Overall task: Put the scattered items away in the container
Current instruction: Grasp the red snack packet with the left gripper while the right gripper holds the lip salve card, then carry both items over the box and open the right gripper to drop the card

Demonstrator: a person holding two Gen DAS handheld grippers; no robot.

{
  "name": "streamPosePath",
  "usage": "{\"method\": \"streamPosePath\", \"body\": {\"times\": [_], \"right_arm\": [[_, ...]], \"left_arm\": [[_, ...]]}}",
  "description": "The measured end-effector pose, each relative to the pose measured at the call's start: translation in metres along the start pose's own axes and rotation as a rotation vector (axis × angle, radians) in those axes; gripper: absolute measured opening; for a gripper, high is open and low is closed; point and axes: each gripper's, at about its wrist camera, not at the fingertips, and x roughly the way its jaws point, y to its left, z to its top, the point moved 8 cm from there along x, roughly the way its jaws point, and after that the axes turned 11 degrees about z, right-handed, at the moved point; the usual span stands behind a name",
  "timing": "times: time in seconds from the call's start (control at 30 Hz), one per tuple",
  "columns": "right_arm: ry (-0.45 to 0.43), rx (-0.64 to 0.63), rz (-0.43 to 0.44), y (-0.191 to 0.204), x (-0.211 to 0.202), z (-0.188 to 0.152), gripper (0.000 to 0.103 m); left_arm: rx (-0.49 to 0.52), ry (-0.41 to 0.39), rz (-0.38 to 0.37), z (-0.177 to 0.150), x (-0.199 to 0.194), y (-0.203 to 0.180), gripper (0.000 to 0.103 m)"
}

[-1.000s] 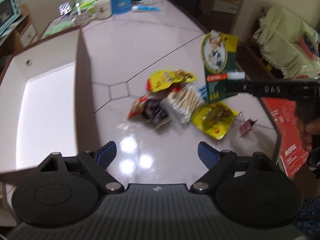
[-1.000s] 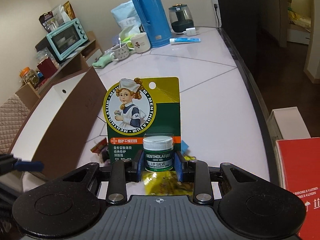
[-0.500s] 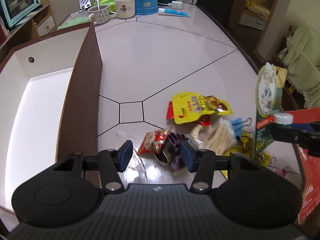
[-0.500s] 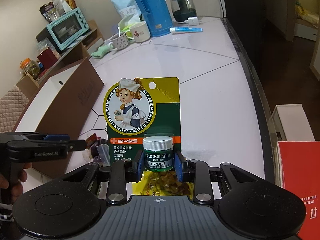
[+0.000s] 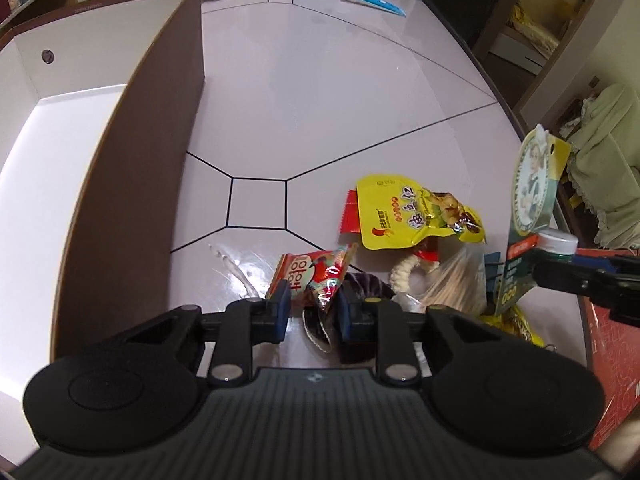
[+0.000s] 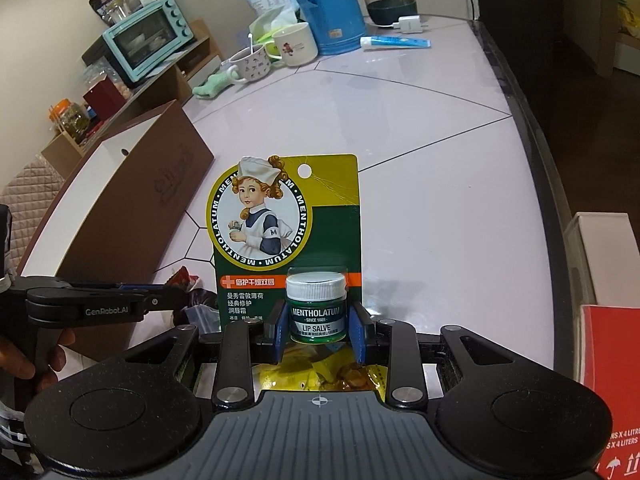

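In the left wrist view, the left gripper [image 5: 311,314] fills the bottom of the frame, its blue-padded fingers [image 5: 282,307] drawn close on either side of a red snack packet [image 5: 316,276] that lies on the table [image 5: 320,92]; whether the pads actually press the packet I cannot tell. A dark purple pouch [image 5: 354,312] sits just beside and under the packet. Just beyond, center right, lie a bag of cotton swabs [image 5: 452,280] and a yellow snack pouch [image 5: 416,214] overlapping a red wrapper [image 5: 349,216]. The open box [image 5: 132,184], brown outside and white inside, takes up the left side of the frame with its long wall near the pile. At the right edge the right gripper [image 5: 560,258] comes in side-on, holding the lip salve card [image 5: 528,216] upright above the table.

The right wrist view shows what that side angle hides: the right gripper [image 6: 319,332] has its fingers [image 6: 282,332] pinched on the small green jar of the lip salve card [image 6: 286,220], whose printed face stands upright in the center. Below the fingers is another yellow pouch [image 6: 320,376]. At lower left the left gripper [image 6: 168,298] reaches in level, a hand [image 6: 24,360] on its grip, with the box [image 6: 132,204] behind it. Farther up stand mugs [image 6: 294,44], a blue thermos [image 6: 320,4], a tube [image 6: 394,42] and a teal oven [image 6: 146,42].
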Motion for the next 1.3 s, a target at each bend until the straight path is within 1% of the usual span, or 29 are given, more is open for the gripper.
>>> {"method": "streamPosePath", "body": {"times": [0.03, 0.07, 0.13, 0.27, 0.4, 0.67, 0.87, 1.07, 1.3], "right_arm": [[0.001, -0.001, 0.003, 0.000, 0.001, 0.000, 0.030], [0.002, -0.002, 0.005, 0.000, 0.001, 0.000, 0.030], [0.001, -0.004, 0.007, 0.001, 0.000, -0.001, 0.030], [-0.011, -0.007, 0.011, 0.002, -0.005, -0.002, 0.031], [-0.028, -0.020, 0.018, 0.007, -0.012, -0.002, 0.031], [-0.056, -0.072, 0.049, 0.029, -0.023, 0.001, 0.031], [-0.073, -0.139, 0.099, 0.054, -0.027, 0.006, 0.031], [-0.084, -0.210, 0.166, 0.088, -0.026, 0.014, 0.031], [-0.085, -0.251, 0.217, 0.132, -0.017, 0.021, 0.031]], "left_arm": [[0.005, -0.006, 0.005, 0.000, -0.001, 0.000, 0.019], [0.010, -0.012, 0.009, 0.001, -0.002, 0.000, 0.014], [0.013, -0.027, 0.012, 0.003, -0.005, 0.000, 0.010], [0.045, -0.078, 0.025, 0.006, -0.019, -0.003, 0.009], [0.053, -0.109, 0.031, 0.008, -0.033, -0.002, 0.009], [0.028, -0.160, 0.036, 0.004, -0.080, 0.007, 0.009], [-0.013, -0.226, 0.061, -0.002, -0.124, 0.018, 0.009], [-0.068, -0.301, 0.121, -0.008, -0.166, 0.038, 0.009], [-0.118, -0.338, 0.183, -0.013, -0.193, 0.071, 0.009]]}}
